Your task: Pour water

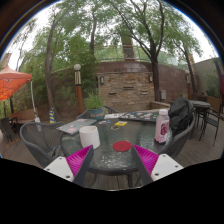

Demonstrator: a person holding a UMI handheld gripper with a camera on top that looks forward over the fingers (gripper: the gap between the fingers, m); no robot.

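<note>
**Me:** Bottle (162, 127) is what I'm after. It's standing upright on the far right side of the glass counter (110, 160), beyond my tongs (112, 161) and off to the right of them. Tongs are wide open, nothing in them, both pink pads (80, 160) showing with just glass between.

**Other guy:** So what's in the way?

**Me:** Going outward: a small red round thing (122, 146) just ahead of the tongs, a white cup (89, 136) ahead-left, then papers (75, 126) and something yellow (120, 125) further back. Chairs around, brick wall (128, 85) and trees behind.

**Other guy:** Plan?

**Me:** I'd swing right, come in level, straddle the bottle mid-body, and close squarely before lifting. The white cup is probably the pour target. Can't tell if the bottle is capped.
</note>
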